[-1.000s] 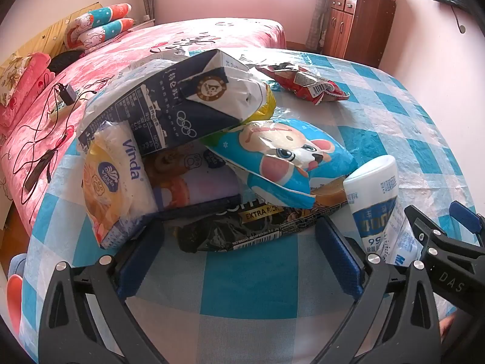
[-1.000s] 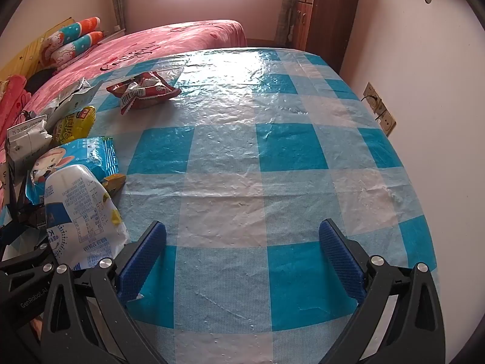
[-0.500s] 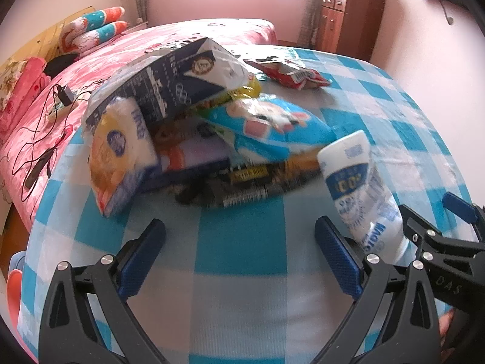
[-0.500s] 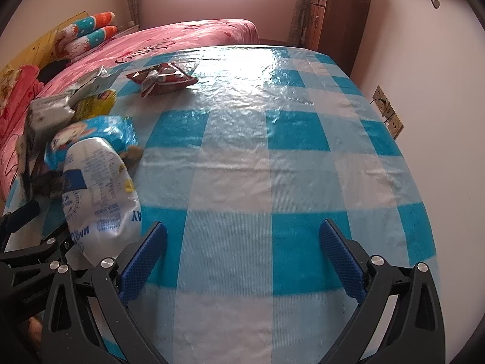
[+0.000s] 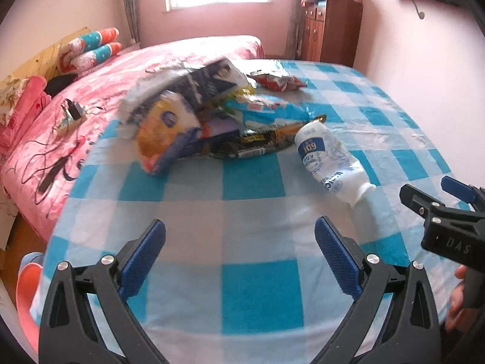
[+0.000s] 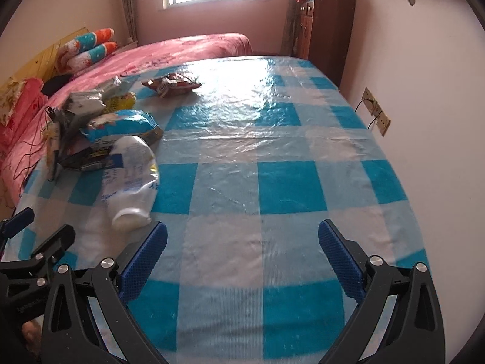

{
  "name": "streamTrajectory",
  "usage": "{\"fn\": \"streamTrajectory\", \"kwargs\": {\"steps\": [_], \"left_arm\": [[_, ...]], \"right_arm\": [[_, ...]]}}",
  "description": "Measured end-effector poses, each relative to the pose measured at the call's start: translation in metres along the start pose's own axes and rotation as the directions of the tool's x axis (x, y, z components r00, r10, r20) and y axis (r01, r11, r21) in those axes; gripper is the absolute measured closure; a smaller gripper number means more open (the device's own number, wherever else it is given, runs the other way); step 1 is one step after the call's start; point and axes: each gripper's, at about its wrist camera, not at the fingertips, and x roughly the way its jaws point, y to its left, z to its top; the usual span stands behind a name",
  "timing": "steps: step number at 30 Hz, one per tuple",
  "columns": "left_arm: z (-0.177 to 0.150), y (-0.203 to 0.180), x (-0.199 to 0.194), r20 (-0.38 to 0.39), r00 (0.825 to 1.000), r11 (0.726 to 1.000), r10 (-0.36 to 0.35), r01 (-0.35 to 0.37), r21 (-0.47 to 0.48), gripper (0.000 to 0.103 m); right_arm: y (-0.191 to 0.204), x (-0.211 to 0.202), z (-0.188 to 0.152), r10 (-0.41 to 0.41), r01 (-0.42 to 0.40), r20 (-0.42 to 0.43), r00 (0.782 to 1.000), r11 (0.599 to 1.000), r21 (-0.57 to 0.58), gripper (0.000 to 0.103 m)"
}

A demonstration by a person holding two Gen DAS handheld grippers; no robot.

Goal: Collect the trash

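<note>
We see a desk (image 5: 254, 179) under a blue-and-white checked plastic cloth. At upper left of the left wrist view a heap of wrappers (image 5: 206, 115) lies on it, with a white bottle (image 5: 329, 159) on its side just right of the heap and a red packet (image 5: 277, 80) apart, farther back.

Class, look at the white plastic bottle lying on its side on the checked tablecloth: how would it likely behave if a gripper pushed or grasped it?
The white bottle lies on its side, so it may roll if nudged. It looks dented, so probably empty, light and squashy. Its plastic may slip between the pads.
</note>
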Motion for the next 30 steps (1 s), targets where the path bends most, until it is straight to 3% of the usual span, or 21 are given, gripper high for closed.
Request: {"fn": "streamTrajectory", "kwargs": {"steps": [17,30], "left_arm": [[-0.02,0.058,-0.087,0.146,0.986,0.992,0.08,-0.064,-0.107,0.004],[-0.036,0.075,-0.11,0.165,0.98,0.987,0.112,-0.091,-0.133,0.004]], "right_arm": [[0.047,-0.102,-0.012,0.045,-0.026,0.175,0.984,0.993,-0.111,0.004],[0.073,-0.138,-0.028,0.074,-0.027,0.25,0.965,0.982,-0.186,0.004]]}}
